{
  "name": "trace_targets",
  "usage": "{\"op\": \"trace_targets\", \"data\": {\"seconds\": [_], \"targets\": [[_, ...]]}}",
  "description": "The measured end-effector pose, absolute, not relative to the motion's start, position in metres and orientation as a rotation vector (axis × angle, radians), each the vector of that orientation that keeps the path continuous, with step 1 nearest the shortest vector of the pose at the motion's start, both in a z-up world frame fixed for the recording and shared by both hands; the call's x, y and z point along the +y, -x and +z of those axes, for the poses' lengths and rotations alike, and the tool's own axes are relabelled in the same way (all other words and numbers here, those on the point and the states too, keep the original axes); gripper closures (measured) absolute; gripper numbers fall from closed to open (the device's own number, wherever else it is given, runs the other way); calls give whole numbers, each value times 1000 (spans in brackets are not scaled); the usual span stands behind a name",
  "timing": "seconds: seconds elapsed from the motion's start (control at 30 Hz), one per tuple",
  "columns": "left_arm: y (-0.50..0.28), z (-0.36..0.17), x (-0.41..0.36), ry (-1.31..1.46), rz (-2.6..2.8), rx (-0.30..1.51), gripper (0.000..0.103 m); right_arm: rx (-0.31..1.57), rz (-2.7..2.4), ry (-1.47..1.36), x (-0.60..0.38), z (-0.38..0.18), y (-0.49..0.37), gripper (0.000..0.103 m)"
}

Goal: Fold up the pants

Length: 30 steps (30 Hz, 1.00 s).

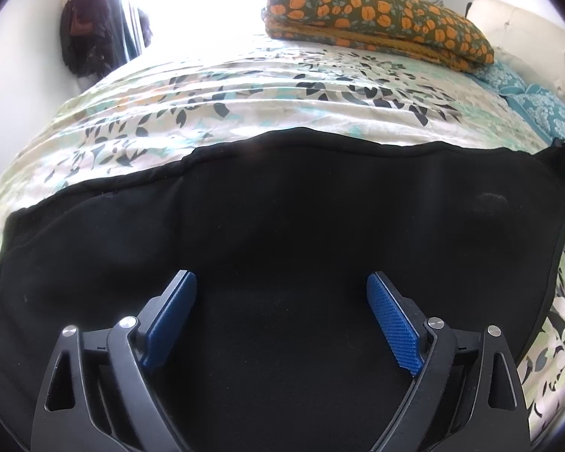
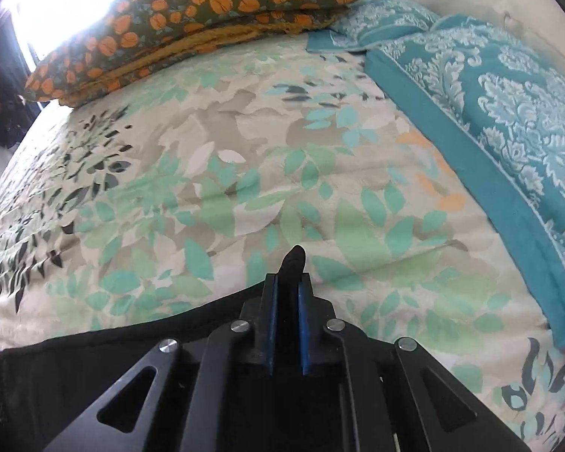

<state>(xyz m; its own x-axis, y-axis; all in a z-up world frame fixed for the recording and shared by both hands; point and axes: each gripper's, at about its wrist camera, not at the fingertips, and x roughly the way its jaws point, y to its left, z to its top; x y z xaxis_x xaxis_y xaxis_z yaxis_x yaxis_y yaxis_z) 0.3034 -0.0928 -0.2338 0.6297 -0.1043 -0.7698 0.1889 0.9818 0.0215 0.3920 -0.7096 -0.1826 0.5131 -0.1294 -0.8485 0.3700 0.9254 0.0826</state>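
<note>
One garment: black pants (image 1: 282, 203) lie spread flat on the bed, filling the lower half of the left wrist view.
Pants in the right wrist view: a dark band (image 2: 75, 342) runs along the lower left, and a pinched tip of black cloth pokes up past the fingertips.
Right gripper (image 2: 287, 293): clamped on that fold of the pants, blue pads pressed against the cloth from both sides.
Left gripper (image 1: 281, 282): jaws spread wide above the pants, blue pads (image 1: 391, 324) well apart, nothing between them.
Bedspread (image 2: 245, 173): cream with green, teal and black leaves, under the pants.
Orange-flowered blanket (image 1: 376, 19): folded, at the far end of the bed, well apart from the pants.
Teal patterned cover (image 2: 508, 113): along the bed's right side, beside the blanket.
Window (image 1: 207, 0): bright, behind the bed.
</note>
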Motion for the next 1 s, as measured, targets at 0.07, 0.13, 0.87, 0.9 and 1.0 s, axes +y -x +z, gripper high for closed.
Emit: {"op": "trace_targets", "data": {"seconds": [0.07, 0.13, 0.87, 0.9, 1.0], "targets": [[-303, -233, -93, -109, -164, 877, 10, 916, -237, -299, -691, -153, -357, 94], [-303, -233, -95, -119, -157, 882, 10, 859, -168, -317, -666, -129, -307, 94], [-328, -191, -165, 106, -281, 1186, 11, 616, -300, -592, -584, -144, -48, 94], [-335, -191, -170, 124, -287, 1186, 11, 592, -311, -596, -588, -141, -46, 94], [-352, -188, -180, 238, -316, 1180, 11, 545, -366, -587, -601, -133, -38, 94]]}}
